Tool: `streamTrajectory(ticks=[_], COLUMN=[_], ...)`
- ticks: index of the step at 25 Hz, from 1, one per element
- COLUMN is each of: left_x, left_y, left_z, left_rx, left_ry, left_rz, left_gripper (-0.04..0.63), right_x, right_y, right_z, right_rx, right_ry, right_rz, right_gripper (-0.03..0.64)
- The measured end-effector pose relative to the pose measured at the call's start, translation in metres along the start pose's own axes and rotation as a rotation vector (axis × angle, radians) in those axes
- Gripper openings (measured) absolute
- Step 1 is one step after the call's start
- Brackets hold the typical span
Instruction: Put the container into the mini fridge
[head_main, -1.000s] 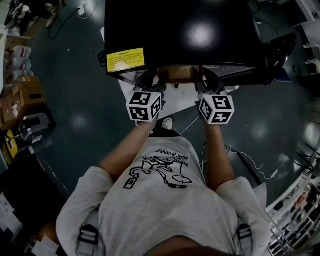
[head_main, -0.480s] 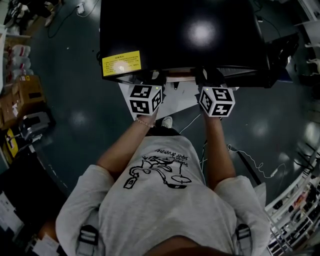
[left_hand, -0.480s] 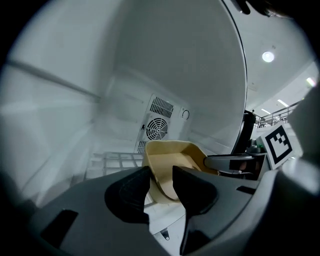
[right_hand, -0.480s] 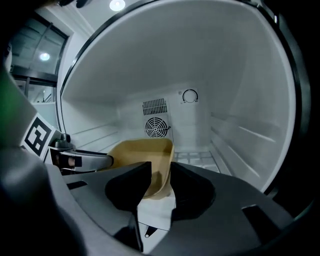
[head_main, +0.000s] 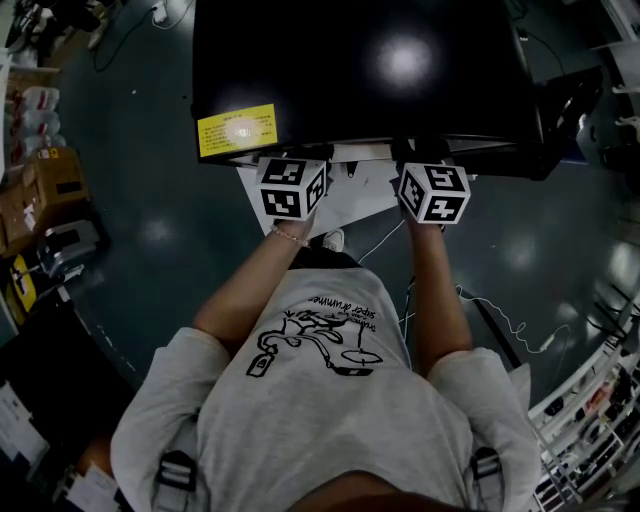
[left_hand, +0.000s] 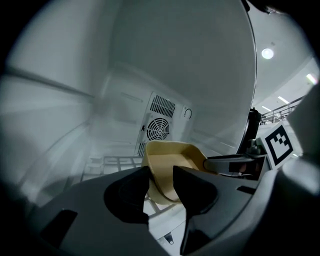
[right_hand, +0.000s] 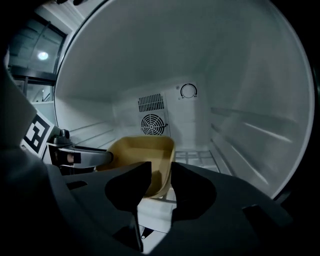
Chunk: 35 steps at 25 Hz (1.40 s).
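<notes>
The container (left_hand: 167, 165), a tan open tray, is inside the mini fridge (head_main: 350, 70), low over the wire shelf (left_hand: 107, 162). I cannot tell whether its base touches the shelf. Its length seems to run toward the fan grille (right_hand: 150, 124) on the back wall. You flank it evenly: it lies to the right of your left hand-held gripper (left_hand: 161, 172) and to the left of your right hand-held gripper (right_hand: 161, 170), so neither is nearer. The right one is clamped on the right wall. The left jaws have just been opening, and they look slack astride the left wall. A second ago the container showed between the marker cubes (head_main: 292, 187). Now both cubes sit further forward, and the fridge's top hides the container from the head view.
</notes>
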<state>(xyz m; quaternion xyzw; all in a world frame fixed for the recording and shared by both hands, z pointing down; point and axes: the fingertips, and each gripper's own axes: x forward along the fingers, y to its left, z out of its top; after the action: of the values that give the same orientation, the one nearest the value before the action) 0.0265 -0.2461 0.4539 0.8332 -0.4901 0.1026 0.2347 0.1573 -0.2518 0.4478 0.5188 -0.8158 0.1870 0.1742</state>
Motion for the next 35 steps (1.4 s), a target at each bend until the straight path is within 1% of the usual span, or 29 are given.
streamTrajectory(ticks=[8, 18, 23, 35], left_x=[0.007, 0.013, 0.013, 0.009], left_y=[0.003, 0.005, 0.006, 0.007], left_z=[0.0, 0.002, 0.0, 0.004], left_rx=[0.021, 0.052, 0.055, 0.069], left_ry=[0.009, 0.019, 0.032, 0.022], left_rz=[0.019, 0.028, 0.029, 0.029], left_gripper=[0.153, 0.16, 0.164, 0.189], right_x=[0.008, 0.016, 0.018, 0.016], right_y=[-0.002, -0.005, -0.005, -0.005], right_z=[-0.003, -0.003, -0.003, 0.002], right_rx=[-0.001, -0.01, -0.013, -0.022], right_ry=[0.019, 0.03, 0.037, 0.021], right_rz=[0.008, 0.01, 0.011, -0.021], right_gripper=[0.131, 0.132, 0.133, 0.173])
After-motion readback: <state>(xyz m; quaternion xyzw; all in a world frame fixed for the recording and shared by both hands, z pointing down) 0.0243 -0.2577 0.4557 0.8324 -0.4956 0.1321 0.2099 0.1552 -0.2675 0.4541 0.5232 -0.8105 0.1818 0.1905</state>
